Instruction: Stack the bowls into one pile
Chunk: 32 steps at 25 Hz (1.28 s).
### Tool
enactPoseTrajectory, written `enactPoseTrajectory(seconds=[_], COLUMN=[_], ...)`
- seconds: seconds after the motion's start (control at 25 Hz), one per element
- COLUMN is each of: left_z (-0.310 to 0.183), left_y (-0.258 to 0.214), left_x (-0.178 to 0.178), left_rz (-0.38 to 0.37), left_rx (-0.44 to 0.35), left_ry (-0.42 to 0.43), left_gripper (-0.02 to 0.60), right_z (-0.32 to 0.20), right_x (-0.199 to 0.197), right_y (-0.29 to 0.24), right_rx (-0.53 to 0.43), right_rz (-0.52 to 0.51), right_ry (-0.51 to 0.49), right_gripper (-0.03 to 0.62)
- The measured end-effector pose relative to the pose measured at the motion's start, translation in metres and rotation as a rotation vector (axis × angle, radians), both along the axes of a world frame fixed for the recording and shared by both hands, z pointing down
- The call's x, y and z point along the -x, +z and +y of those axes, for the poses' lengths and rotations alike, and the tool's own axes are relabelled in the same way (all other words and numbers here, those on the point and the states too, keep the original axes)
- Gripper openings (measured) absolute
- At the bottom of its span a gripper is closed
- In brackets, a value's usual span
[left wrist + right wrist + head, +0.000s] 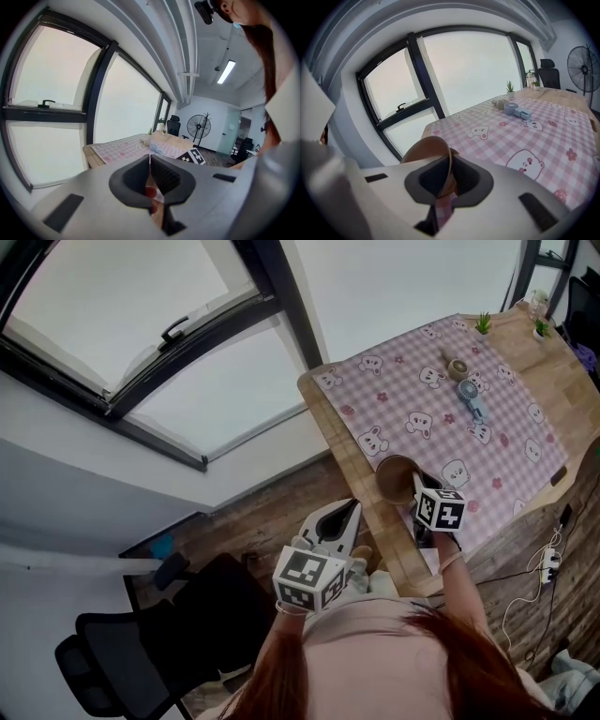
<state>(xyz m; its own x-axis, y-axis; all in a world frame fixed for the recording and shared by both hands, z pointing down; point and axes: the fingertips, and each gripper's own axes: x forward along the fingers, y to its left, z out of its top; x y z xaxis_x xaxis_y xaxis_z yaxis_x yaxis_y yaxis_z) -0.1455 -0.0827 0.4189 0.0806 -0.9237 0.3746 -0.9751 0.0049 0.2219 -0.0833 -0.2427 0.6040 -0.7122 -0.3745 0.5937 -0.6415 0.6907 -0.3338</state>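
A brown bowl (395,478) stands on the pink checked cloth (441,418) near the table's front left corner. My right gripper (418,487) reaches it from the near side. In the right gripper view the bowl's (427,148) thin wall runs up between the two jaws, and the right gripper (450,164) is shut on that rim. My left gripper (351,509) hangs off the table's edge, over the floor, pointing toward the table. Its jaws stand together with only a slit between them, and the left gripper (150,163) holds nothing. I see no second bowl.
A small blue hand fan (474,408) and a round object (457,368) lie farther along the cloth. Two little plants (483,323) stand at the far end. The wooden table edge (349,457) faces a large window. A black office chair (112,643) stands on the floor at lower left.
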Motion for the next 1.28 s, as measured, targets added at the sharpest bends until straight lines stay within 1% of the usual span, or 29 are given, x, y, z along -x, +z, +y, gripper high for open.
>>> enactPoseTrajectory(seconds=[0.24, 0.6, 1.08, 1.28], left_z=[0.001, -0.003, -0.007, -0.009], left_y=[0.003, 0.009, 0.009, 0.005], left_x=[0.004, 0.004, 0.005, 0.004], left_rz=[0.003, 0.004, 0.005, 0.002], left_rx=[0.008, 0.024, 0.025, 0.014], left_ry=[-0.01, -0.003, 0.015, 0.028], left_gripper=[0.012, 0.012, 0.012, 0.012], right_z=[-0.003, -0.009, -0.008, -0.009], right_x=[0.005, 0.007, 0.003, 0.0], right_y=[0.008, 0.015, 0.016, 0.01], right_rx=[0.008, 0.006, -0.062, -0.081], right_rz=[0.013, 0.042, 0.113, 0.111], right_ry=[0.003, 0.002, -0.03, -0.022], right_gripper=[0.025, 0.028, 0.053, 0.066])
